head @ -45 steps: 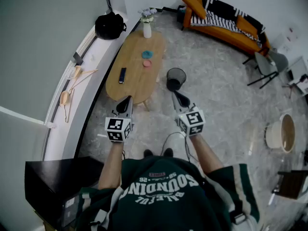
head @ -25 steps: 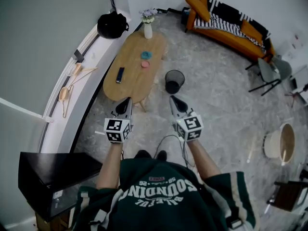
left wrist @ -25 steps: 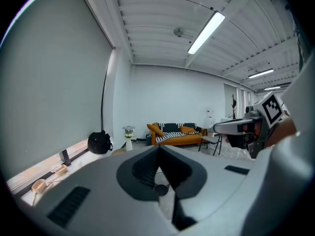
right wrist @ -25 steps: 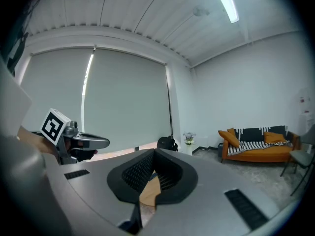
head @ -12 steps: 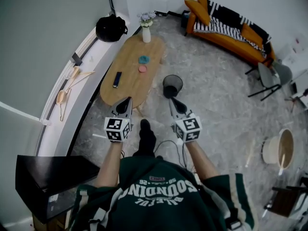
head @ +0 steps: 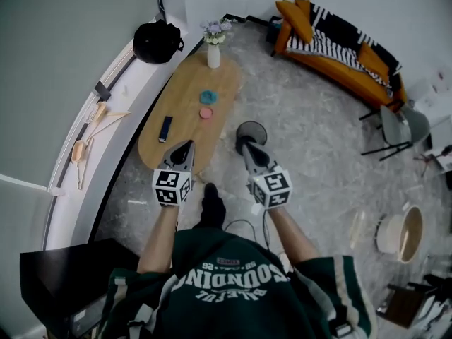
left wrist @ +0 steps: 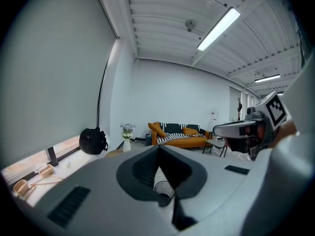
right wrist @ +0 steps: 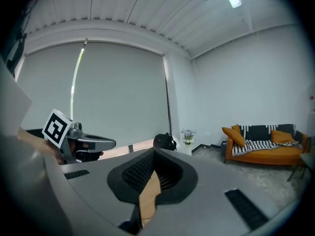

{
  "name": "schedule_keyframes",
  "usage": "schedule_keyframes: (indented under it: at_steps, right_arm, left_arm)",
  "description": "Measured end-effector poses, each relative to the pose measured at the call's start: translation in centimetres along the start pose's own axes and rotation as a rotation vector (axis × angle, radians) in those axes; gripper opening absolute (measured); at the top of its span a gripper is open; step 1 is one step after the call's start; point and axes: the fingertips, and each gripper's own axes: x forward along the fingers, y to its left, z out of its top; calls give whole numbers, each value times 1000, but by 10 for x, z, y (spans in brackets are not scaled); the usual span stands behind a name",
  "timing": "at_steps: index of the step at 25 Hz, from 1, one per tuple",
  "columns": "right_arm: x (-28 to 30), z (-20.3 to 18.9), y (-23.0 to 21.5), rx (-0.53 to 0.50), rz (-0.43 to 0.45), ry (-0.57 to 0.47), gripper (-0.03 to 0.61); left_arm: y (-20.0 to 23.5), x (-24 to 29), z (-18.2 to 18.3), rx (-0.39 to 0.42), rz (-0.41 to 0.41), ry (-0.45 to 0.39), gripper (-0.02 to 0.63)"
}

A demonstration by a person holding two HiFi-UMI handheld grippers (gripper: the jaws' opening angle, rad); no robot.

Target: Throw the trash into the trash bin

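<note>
Looking down on a living room with a grey marbled floor (head: 318,161). Starting at far left with a window ledge (head: 121,82) bearing hangers (head: 88,141) and a black bag (head: 154,42). Moving on to an oval wooden tabletop (head: 185,83) carrying a dark remote (head: 164,128), a small blue thing (head: 207,97), a small pink thing (head: 205,113) and a vase (head: 213,54). Holding the left tongs (head: 186,147) pressed together on nothing, over the near end of the tabletop. Holding the right tongs (head: 246,147) likewise fully closed and empty, just in front of the black mesh trash bin (head: 256,128) standing on the floor just beside the tabletop. Ending at the orange sofa (head: 339,55) on the far right. Judging this as the approach step, with no trash in hand yet and the blue and pink things looking the likeliest trash. Next needing a reach over the tabletop, opening one pair of tongs around a piece before closing.
</note>
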Motion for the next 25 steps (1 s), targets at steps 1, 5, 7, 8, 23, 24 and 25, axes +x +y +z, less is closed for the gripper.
schedule_keyframes:
  at_steps: [1,5,7,8,23,24,25]
  right_arm:
    - [18,3,-5,0,4,4,0]
    - [92,19,-25,-1,13,27,0]
    - [123,26,-33,4,17,38,0]
    - [138,30,-37,7,18,40,0]
    - [269,28,-110,22,79,103,0]
    - [278,25,-115,25,84,105,0]
    - [287,22,-121,30,88,107,0]
  left_arm:
    - [11,14,3,0,-2,3,-2]
    - [57,71,18,30,-15,25,-2]
    - [76,96,26,39,-28,33,-2]
    - [85,108,30,41,-35,34,-2]
    - [145,242,52,59,-53,42,-2]
    - [149,250,51,56,-48,41,-2]
    - [153,258,49,51,-42,41,-2]
